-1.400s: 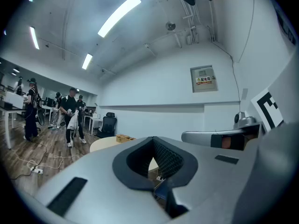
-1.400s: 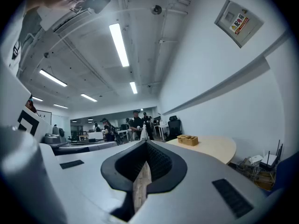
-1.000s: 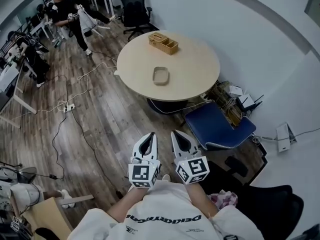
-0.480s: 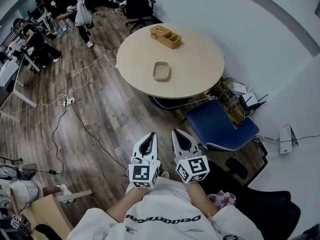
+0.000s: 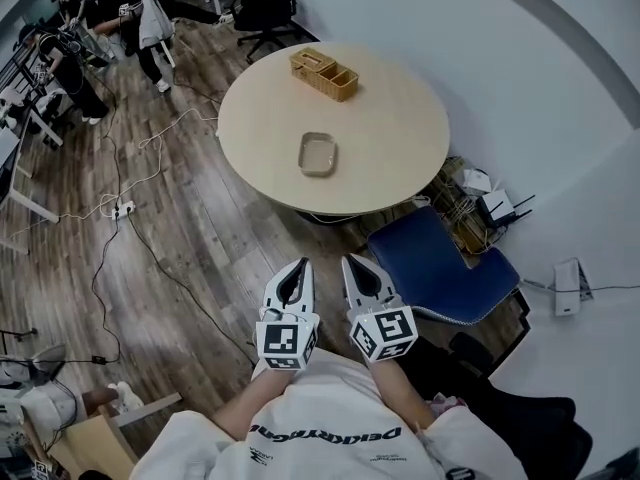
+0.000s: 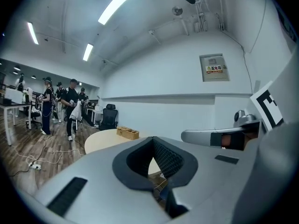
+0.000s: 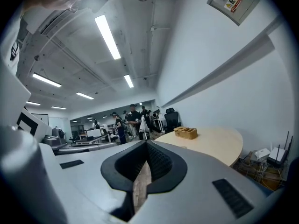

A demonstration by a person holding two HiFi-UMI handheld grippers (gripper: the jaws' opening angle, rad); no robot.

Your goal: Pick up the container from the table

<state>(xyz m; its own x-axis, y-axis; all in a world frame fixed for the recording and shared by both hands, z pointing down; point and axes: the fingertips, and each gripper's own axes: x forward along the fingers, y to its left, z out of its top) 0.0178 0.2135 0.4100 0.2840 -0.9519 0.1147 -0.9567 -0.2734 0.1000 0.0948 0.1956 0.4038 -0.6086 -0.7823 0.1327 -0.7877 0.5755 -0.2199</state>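
The container [image 5: 318,154] is a small shallow beige tray lying near the middle of the round pale table [image 5: 400,158] in the head view. Both grippers are held close to my body, well short of the table and over the wooden floor. My left gripper [image 5: 297,269] is shut with nothing in it, and my right gripper [image 5: 358,266] beside it is shut and empty too. In the left gripper view the left gripper [image 6: 152,139] has its jaws together, with the table [image 6: 103,141] beyond. In the right gripper view the right gripper [image 7: 146,142] looks the same.
A wicker basket [image 5: 324,74] stands at the table's far side. A blue chair [image 5: 440,253] sits at the table's near right, by cables and boxes [image 5: 480,198] along the wall. Floor cables [image 5: 120,208] run at left. People [image 5: 60,48] stand far left.
The view has shifted: the table and tray now sit a little further left and nearer. Both grippers stay shut at my body.
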